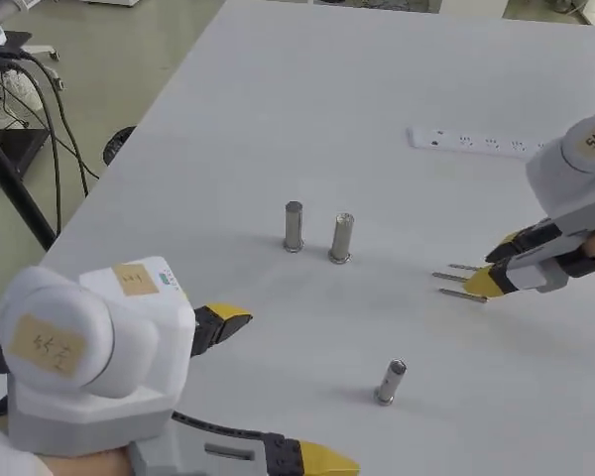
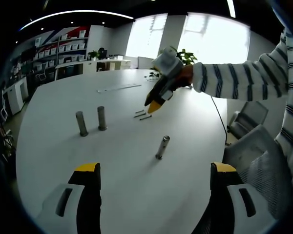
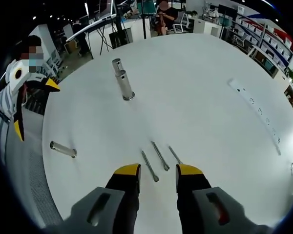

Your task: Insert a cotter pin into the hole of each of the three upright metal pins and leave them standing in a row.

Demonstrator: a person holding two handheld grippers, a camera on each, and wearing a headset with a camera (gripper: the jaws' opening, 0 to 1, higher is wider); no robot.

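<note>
Two pins [image 1: 294, 227] [image 1: 341, 239] stand upright side by side mid-table [image 1: 278, 89]. A third pin [image 1: 391, 382] lies on its side, well apart and nearer the person. Three cotter pins [image 3: 156, 158] lie loose on the table just ahead of the right gripper [image 3: 158, 170], whose jaws are apart and empty. The left gripper [image 2: 154, 168] hangs wide apart, holding nothing.
</note>
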